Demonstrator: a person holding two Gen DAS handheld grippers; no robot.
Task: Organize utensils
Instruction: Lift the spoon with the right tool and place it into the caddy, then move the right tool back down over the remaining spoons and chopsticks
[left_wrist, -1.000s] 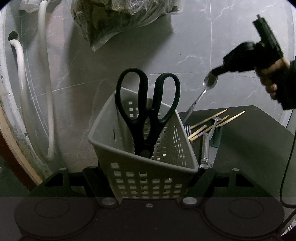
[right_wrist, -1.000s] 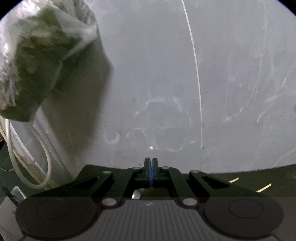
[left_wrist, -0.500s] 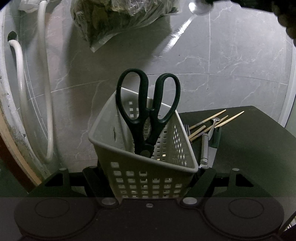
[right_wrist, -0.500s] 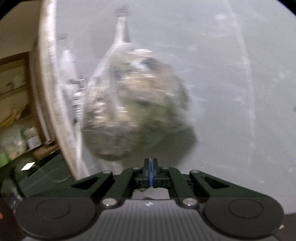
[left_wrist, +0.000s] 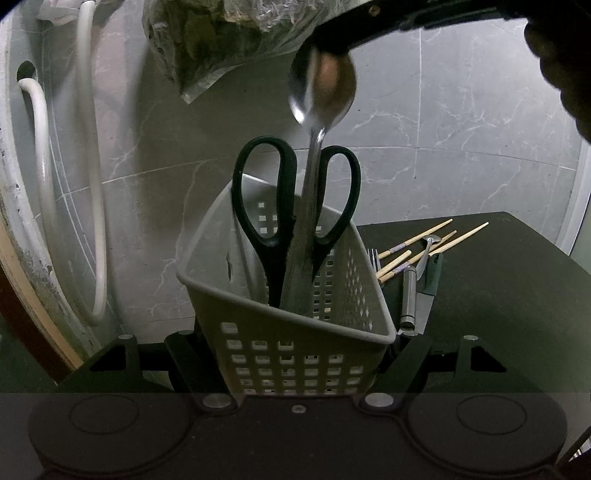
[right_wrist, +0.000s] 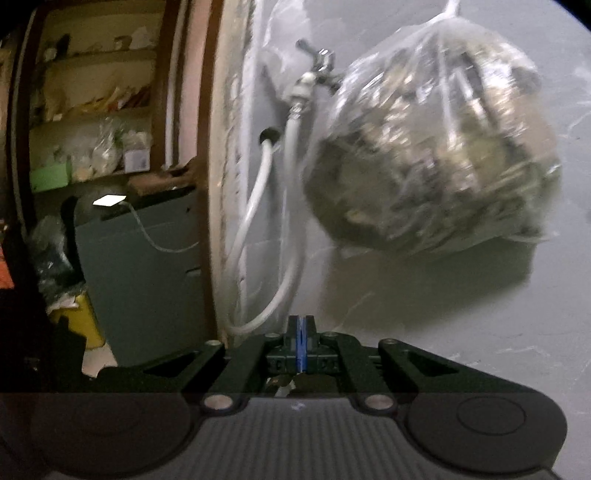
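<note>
My left gripper (left_wrist: 295, 354) is shut on a grey perforated basket (left_wrist: 295, 332), one finger on each side wall. Black-handled scissors (left_wrist: 273, 206) stand in the basket, handles up. Above it, my right gripper (left_wrist: 332, 48) is shut on the bowl end of a steel spoon (left_wrist: 321, 92). The spoon hangs handle down, and its handle reaches inside the basket in front of the scissors. In the right wrist view my right gripper (right_wrist: 301, 339) has its blue pads together, and only a sliver of the spoon shows under them. Chopsticks (left_wrist: 424, 247), a fork (left_wrist: 373, 254) and a green-handled knife (left_wrist: 430, 273) lie on the dark table (left_wrist: 498, 295).
A steel-handled tool (left_wrist: 408, 295) and a small spoon (left_wrist: 430, 243) lie among the loose utensils. A plastic bag of greens (right_wrist: 432, 155) hangs on the tiled wall beside white hoses (left_wrist: 92, 184) and a tap (right_wrist: 317, 62). A hand (left_wrist: 565, 74) shows at top right.
My right gripper carried the spoon up from over the table and across to the left, rolling as it went. The spoon now hangs with its handle in the basket. The left gripper and basket stayed still.
</note>
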